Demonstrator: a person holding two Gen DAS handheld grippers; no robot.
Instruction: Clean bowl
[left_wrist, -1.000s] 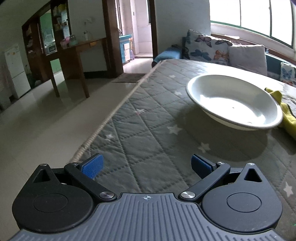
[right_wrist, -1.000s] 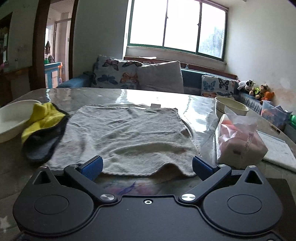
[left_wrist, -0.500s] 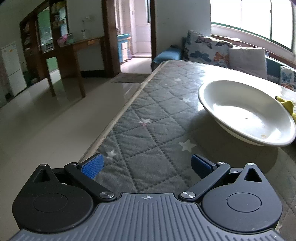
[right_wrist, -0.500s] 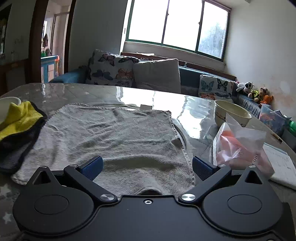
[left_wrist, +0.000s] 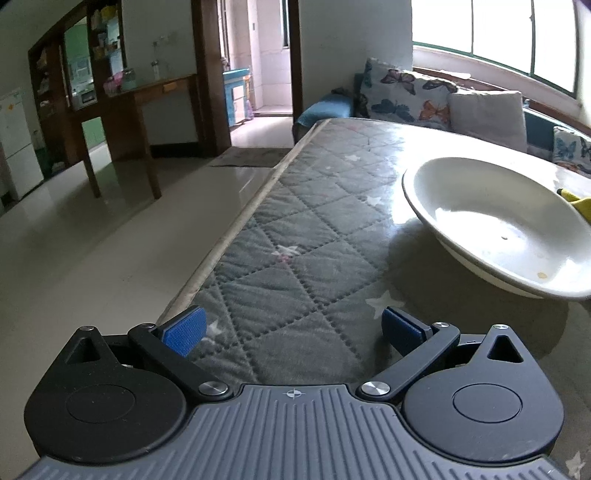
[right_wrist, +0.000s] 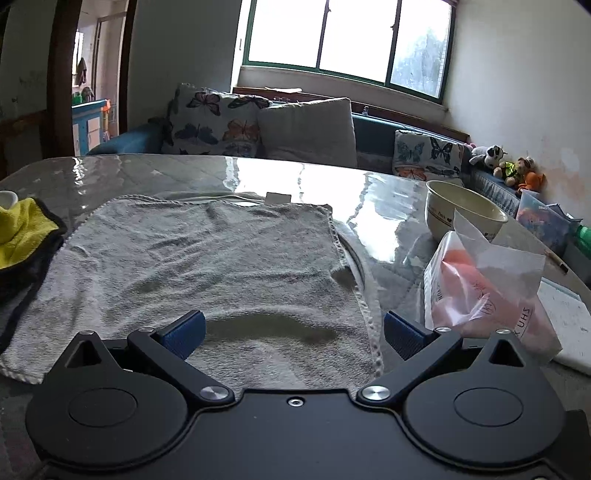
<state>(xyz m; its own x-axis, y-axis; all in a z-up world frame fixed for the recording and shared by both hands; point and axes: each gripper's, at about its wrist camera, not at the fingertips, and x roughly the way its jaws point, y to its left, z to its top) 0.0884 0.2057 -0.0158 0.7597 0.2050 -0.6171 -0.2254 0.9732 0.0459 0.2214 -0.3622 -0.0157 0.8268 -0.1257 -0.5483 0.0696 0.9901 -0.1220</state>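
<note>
Wide white bowl (left_wrist: 495, 229): shallow, glossy, with a few small specks on its inner surface; it sits on the quilted grey table (left_wrist: 303, 236) ahead and to the right of my left gripper (left_wrist: 293, 326), apart from it. Its right edge is cut off by the frame, and only a scrap of yellow cloth (left_wrist: 578, 201) shows past the rim. My left gripper is low over the table near its edge, blue pads spread wide, holding nothing. My right gripper (right_wrist: 293, 328) hovers over a flat grey towel (right_wrist: 207, 266), pads likewise spread and empty. To its left, the yellow cloth (right_wrist: 20, 230) lies on something dark; to its right, a pink plastic bag (right_wrist: 484, 288) partly hides a smaller cream bowl (right_wrist: 461, 214).
</note>
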